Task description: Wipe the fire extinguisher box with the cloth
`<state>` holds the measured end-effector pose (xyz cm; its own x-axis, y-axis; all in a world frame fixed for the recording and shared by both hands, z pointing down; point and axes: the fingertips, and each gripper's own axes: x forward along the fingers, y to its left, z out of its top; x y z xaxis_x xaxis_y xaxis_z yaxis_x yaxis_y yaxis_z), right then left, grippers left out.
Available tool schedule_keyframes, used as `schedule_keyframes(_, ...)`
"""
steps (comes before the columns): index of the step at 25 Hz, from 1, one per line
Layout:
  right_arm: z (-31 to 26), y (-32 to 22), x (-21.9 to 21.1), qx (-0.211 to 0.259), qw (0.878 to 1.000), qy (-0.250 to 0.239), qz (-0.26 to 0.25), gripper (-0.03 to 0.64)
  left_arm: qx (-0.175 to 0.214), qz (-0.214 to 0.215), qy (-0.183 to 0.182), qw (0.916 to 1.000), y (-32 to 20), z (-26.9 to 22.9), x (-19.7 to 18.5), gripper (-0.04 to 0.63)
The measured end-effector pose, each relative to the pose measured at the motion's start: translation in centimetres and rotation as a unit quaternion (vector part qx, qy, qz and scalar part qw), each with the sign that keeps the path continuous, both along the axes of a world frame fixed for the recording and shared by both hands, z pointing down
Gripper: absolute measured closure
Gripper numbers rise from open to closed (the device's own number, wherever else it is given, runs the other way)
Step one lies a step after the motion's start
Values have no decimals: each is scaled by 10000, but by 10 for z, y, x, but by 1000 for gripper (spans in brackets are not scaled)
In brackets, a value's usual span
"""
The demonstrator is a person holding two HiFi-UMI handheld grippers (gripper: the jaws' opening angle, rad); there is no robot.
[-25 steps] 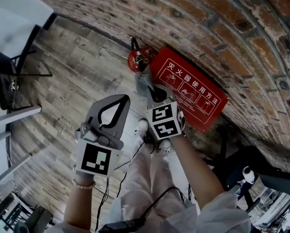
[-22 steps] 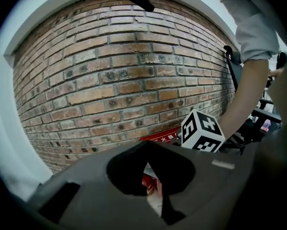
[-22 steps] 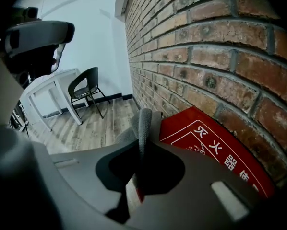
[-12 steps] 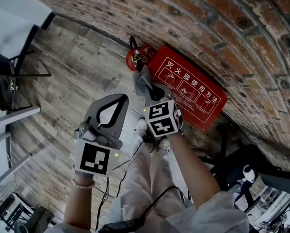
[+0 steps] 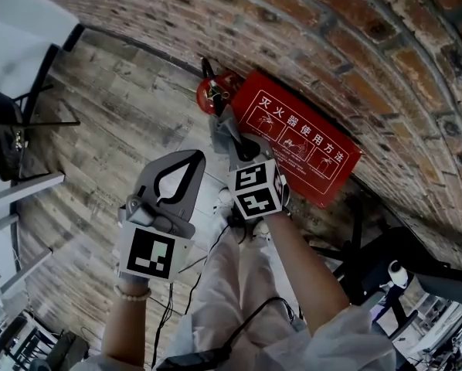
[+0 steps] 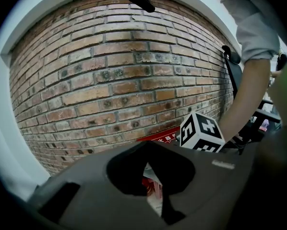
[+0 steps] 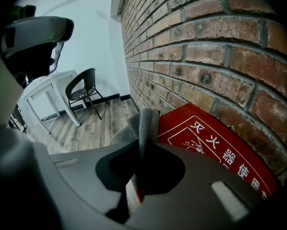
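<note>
Setting: brick wall [image 5: 331, 22] over plank floor [image 5: 115, 122].
Left gripper [image 5: 191, 158]: clenched, empty, apart from the box.
Cloth [image 5: 227, 130]: pinched in the right gripper [image 5: 245, 150], at the box's left end.
Box [image 5: 312, 157]: red, at the wall's foot.
Risk: hard dragging could pull the cloth free.

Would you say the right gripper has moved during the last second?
No, not noticeably: the right gripper, shut on the cloth, stays at the left end of the fire extinguisher box.
</note>
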<state>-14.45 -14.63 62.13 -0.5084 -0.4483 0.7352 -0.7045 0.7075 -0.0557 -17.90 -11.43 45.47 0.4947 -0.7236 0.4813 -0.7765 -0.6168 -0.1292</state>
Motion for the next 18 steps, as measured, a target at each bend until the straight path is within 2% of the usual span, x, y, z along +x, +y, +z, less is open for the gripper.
schedule_keyframes(18,1,10,50,-14,9996,109,279,598,35,267,7,9996,3,-2,38,598)
